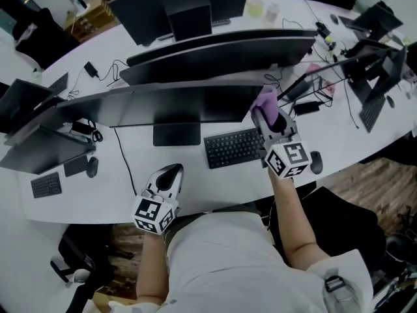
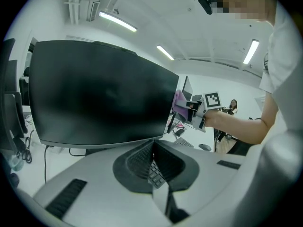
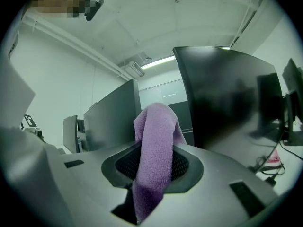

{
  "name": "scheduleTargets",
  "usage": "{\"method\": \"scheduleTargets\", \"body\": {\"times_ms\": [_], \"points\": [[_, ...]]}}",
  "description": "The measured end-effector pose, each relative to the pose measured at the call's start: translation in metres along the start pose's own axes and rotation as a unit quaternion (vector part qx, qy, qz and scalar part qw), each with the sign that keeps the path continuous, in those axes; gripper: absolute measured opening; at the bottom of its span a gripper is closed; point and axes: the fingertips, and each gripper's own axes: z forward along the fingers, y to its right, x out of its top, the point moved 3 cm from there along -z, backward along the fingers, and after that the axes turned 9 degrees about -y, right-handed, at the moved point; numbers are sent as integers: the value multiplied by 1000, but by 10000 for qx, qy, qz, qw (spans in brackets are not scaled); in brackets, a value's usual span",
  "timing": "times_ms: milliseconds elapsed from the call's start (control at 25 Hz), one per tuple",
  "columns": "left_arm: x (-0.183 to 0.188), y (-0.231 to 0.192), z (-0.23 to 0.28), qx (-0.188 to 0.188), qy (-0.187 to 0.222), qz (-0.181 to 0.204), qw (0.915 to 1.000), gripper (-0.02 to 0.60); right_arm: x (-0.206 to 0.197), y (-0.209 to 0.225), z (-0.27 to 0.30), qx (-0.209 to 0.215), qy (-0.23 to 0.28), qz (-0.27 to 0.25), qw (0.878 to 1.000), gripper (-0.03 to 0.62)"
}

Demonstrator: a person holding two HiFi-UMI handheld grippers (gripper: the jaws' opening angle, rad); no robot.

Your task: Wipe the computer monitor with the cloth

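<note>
- My right claw [image 1: 266,114] grips the purple cloth [image 3: 154,160] just beside the monitor's [image 1: 176,103] right edge.
- My left claw [image 1: 167,175] is clenched and empty, near the table's [image 1: 111,197] front edge.
- I judge wiping is about to start: next, press the cloth flat and sweep left.

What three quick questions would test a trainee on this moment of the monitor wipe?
1. True or false: the left gripper holds the cloth.
2. The cloth's colour is: A green, B purple, C white.
3. Fill in: the right gripper is raised at the monitor's ____ end, as the person sees it.

Key: 1 false; 2 B; 3 right.
</note>
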Motion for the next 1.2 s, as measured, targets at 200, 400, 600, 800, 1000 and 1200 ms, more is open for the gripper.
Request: {"method": "scheduleTargets", "body": {"times_ms": [200, 400, 600, 800, 1000, 1200], "points": [[-3, -2, 1, 33, 9, -71, 10000, 3, -26, 1, 6, 13, -233, 81, 9997, 104], [-7, -3, 2, 39, -28, -111, 9999, 3, -51, 1, 13, 16, -441, 182, 9989, 106], [-8, -4, 4, 44, -62, -120, 9999, 3, -73, 4, 19, 2, -666, 220, 9975, 106], [-10, -6, 5, 41, -92, -132, 9999, 3, -101, 4, 27, 2, -993, 260, 9947, 107], [-12, -9, 5, 60, -122, -170, 9998, 3, -131, 3, 35, 16, -1335, 321, 9905, 109], [-14, -11, 5, 101, -156, -214, 9996, 3, -157, 7, 42, 31, -1625, 499, 9854, 109]]}}
